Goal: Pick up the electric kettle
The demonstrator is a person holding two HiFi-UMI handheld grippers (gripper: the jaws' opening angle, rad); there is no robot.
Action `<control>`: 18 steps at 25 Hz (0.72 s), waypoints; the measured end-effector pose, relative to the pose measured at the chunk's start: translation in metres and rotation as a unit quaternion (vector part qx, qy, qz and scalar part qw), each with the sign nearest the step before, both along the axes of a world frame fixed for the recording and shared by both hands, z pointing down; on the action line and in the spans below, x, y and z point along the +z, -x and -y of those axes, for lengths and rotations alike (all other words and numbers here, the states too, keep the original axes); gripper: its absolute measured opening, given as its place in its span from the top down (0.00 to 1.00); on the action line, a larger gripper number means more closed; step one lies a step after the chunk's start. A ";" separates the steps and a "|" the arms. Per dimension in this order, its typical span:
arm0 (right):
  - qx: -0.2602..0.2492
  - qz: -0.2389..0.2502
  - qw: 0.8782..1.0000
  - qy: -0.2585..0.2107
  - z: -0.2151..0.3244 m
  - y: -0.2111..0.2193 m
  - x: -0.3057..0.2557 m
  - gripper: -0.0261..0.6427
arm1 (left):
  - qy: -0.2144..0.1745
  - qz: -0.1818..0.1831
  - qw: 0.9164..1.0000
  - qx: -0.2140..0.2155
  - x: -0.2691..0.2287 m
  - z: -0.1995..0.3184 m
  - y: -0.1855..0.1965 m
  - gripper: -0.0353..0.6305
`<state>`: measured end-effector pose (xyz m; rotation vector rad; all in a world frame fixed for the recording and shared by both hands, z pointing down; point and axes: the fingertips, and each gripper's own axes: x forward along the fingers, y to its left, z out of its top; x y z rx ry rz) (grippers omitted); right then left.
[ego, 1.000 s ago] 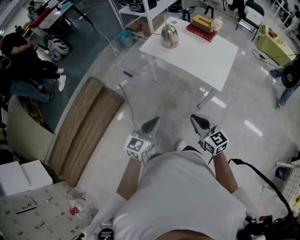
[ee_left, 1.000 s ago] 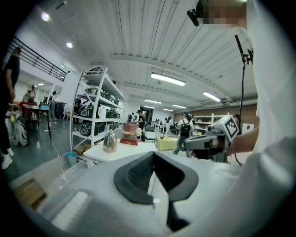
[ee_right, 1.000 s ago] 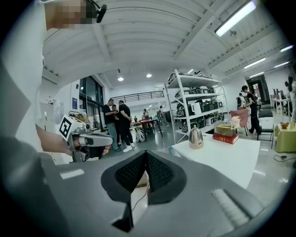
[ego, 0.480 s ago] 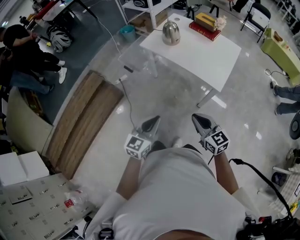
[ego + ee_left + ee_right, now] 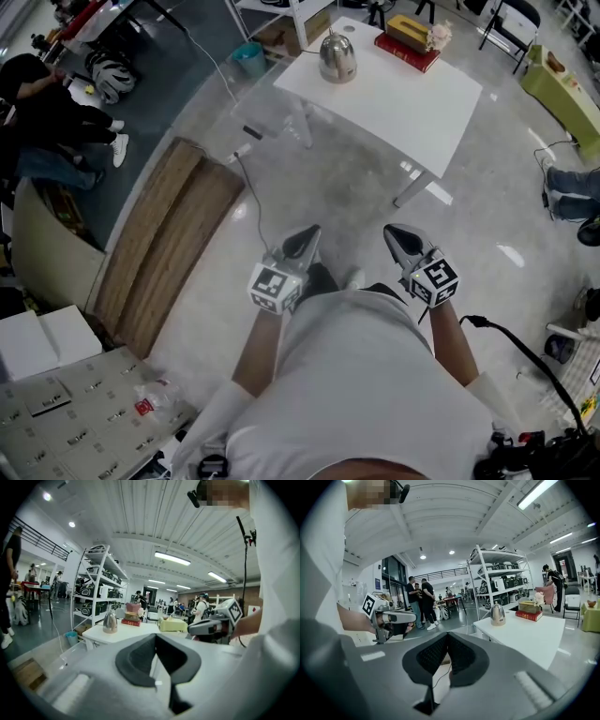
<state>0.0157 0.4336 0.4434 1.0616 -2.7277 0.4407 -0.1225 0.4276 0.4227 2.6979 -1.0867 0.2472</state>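
electric kettle [image 5: 337, 58] on white table [image 5: 412, 103], well apart from left gripper [image 5: 302, 242] and right gripper [image 5: 401, 242]

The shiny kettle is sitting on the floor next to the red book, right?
Not quite. The kettle sits on the white table, not on the floor, as the head view shows. It is next to the red book.

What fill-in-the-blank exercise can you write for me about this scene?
The kettle stands on the white ____.
A box lies on a ____ book.
The left gripper and the right gripper both have ____ jaws.
Missing words: table, red, shut.
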 end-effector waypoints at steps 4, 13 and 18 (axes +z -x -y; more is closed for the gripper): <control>0.005 0.001 1.000 0.003 0.013 0.005 -0.004 0.96 | 0.002 0.002 1.000 0.010 -0.002 0.015 0.003 0.94; 0.024 0.003 1.000 0.010 0.068 0.016 -0.001 0.95 | 0.008 0.004 1.000 0.030 0.002 0.071 0.012 0.94; 0.035 0.000 0.999 0.014 0.092 0.022 0.001 0.95 | 0.010 0.002 0.999 0.042 0.004 0.097 0.016 0.94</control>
